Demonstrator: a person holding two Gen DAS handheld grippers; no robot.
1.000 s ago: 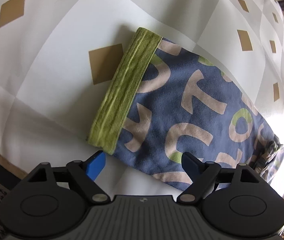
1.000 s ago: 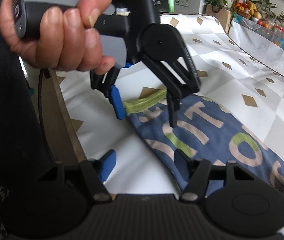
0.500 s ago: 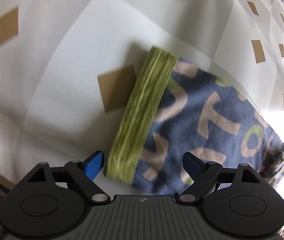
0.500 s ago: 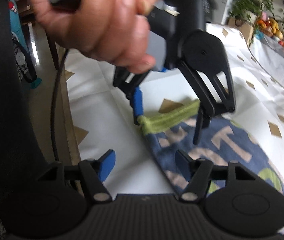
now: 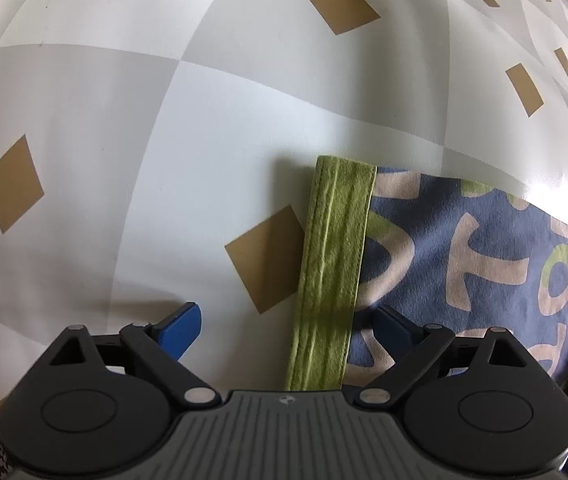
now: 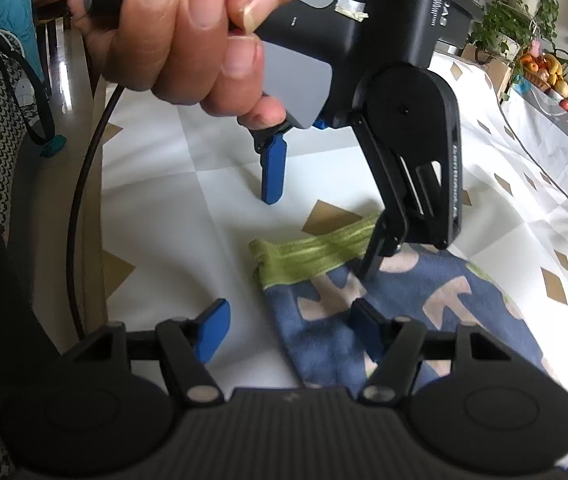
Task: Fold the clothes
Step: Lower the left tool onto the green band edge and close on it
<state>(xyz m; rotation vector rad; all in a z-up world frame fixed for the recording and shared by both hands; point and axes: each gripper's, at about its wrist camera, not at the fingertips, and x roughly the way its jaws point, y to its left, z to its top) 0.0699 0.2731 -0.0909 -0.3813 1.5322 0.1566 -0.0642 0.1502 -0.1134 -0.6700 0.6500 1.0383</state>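
My right gripper (image 6: 288, 332) stands half open above the near corner of the blue garment (image 6: 404, 312), holding nothing. Just beyond, my left gripper (image 5: 288, 326) is opening, its jaws astride the green waistband (image 5: 334, 264), which lies near the table's (image 5: 124, 120) near edge. I fear it pinches only one layer, so the fold twists. Only the right view shows the hand (image 6: 188, 28).

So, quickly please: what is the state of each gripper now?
Left gripper: jaws opening, astride the green waistband, not gripping.
Right gripper: open, the garment edge between its fingers, nothing held.
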